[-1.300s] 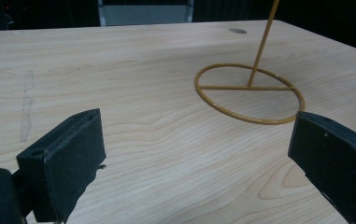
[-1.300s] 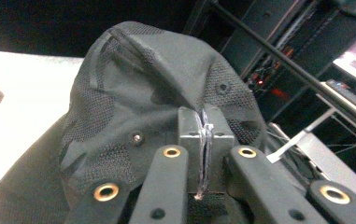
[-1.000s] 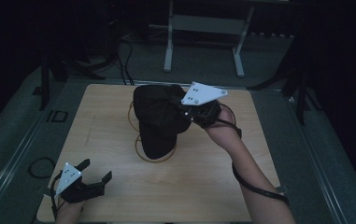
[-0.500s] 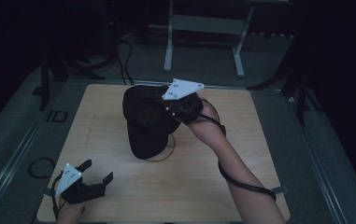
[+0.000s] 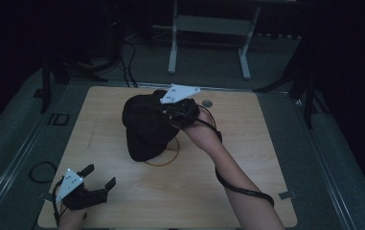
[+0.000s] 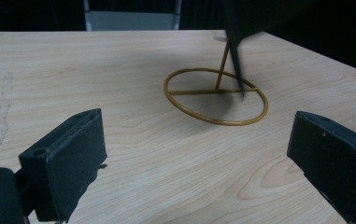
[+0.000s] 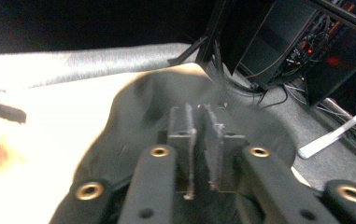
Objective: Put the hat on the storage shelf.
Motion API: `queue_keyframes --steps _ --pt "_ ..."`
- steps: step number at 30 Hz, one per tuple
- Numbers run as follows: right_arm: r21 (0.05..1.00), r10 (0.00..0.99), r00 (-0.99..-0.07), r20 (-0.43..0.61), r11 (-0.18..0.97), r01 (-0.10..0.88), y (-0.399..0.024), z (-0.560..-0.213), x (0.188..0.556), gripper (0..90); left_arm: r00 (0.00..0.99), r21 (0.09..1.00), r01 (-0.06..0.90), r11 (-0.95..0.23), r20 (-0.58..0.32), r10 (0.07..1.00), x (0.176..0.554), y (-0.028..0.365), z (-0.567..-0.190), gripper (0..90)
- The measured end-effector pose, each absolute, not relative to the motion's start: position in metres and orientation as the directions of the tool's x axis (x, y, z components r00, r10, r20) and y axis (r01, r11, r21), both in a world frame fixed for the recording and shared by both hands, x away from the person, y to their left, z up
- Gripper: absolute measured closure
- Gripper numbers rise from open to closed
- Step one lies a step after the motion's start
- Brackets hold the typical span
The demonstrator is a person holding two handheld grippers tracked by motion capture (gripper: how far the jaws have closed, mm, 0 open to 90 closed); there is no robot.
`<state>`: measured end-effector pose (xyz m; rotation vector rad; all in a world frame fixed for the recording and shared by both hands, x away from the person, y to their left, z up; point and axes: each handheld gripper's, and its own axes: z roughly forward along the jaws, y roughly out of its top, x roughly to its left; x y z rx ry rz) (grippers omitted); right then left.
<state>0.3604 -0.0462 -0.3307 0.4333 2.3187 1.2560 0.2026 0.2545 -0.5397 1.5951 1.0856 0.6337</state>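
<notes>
From above, the black cap (image 5: 146, 127) sits near the middle of the wooden counter (image 5: 247, 187), draped over a gold wire stand (image 5: 163, 155) whose ring base peeps out beneath its lower edge. The right tongs (image 5: 173, 112) are at the cap's upper right side, the grey plate on top.

The right gripper view adds what the overhead hides: the two pads (image 7: 187, 140) stand close together with a narrow gap between them, directly over the cap's (image 7: 143, 116) dark fabric. The jaws have just been opening slightly. Whether a fold of cloth lies between the pads I cannot tell; the picture is blurred.

The left gripper view supplies the stand's (image 6: 215, 95) construction: a flat ring with a crossbar, lying on the counter (image 6: 119, 70), and a thin upright rising from it into the dark mass of the cap (image 6: 255, 16) at the top edge.

The left tongs (image 5: 98, 177) rest at the counter's near left corner, jaws spread wide, nothing between them, well apart from the cap.

No containers noted.
</notes>
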Motion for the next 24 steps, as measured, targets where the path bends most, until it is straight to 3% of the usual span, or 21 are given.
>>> queue_keyframes --steps 7,16,24 --pt "0.85 0.504 -0.837 -0.214 0.518 0.095 -0.05 -0.333 0.366 68.5 0.447 0.945 0.328 -0.024 -0.132 0.885 0.202 0.255 -0.54 5.0" --pt "0.863 0.507 -0.841 -0.189 0.495 0.104 -0.054 -0.332 0.363 48.1 0.44 0.942 0.334 -0.025 -0.132 0.888 0.203 0.256 -0.541 4.9" --pt "0.864 0.503 -0.849 -0.162 0.488 0.124 -0.066 -0.332 0.364 37.1 0.436 0.941 0.337 -0.019 -0.138 0.889 0.204 0.257 -0.542 4.9"
